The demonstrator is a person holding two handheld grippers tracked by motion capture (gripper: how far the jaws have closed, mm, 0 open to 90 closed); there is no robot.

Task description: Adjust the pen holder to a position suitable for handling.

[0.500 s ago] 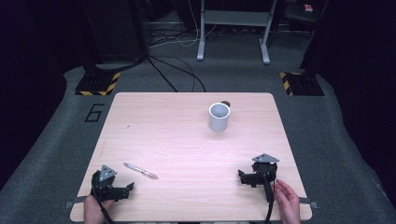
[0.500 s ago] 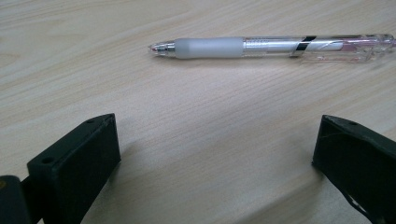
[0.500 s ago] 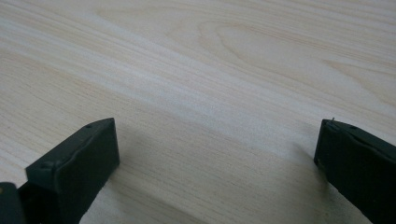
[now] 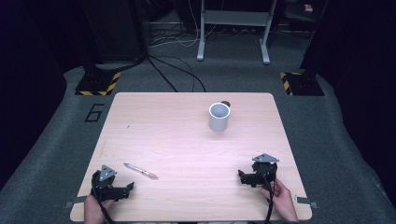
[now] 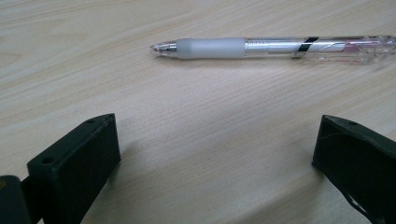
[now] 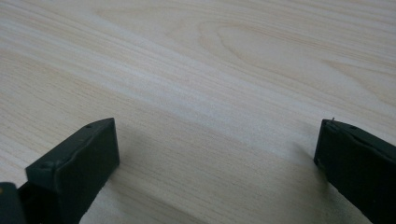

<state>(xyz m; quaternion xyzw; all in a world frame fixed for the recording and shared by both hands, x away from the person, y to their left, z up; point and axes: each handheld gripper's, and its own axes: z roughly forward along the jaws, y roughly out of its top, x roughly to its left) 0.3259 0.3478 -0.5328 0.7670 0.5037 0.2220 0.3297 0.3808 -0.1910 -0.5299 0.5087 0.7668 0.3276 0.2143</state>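
A clear pen with a white grip lies flat on the wooden table near its front left. In the left gripper view the pen lies crosswise just beyond the jaws, its tip to the left. My left gripper rests on the table just short of the pen, open, with bare wood between its jaws. A white cup stands upright toward the back, right of centre. My right gripper sits at the front right, open and holding nothing.
Grey carpet surrounds the table. Behind it are two black stands with yellow-black striped bases, cables on the floor and a metal frame's legs. A person's hands hold the grippers at the front edge.
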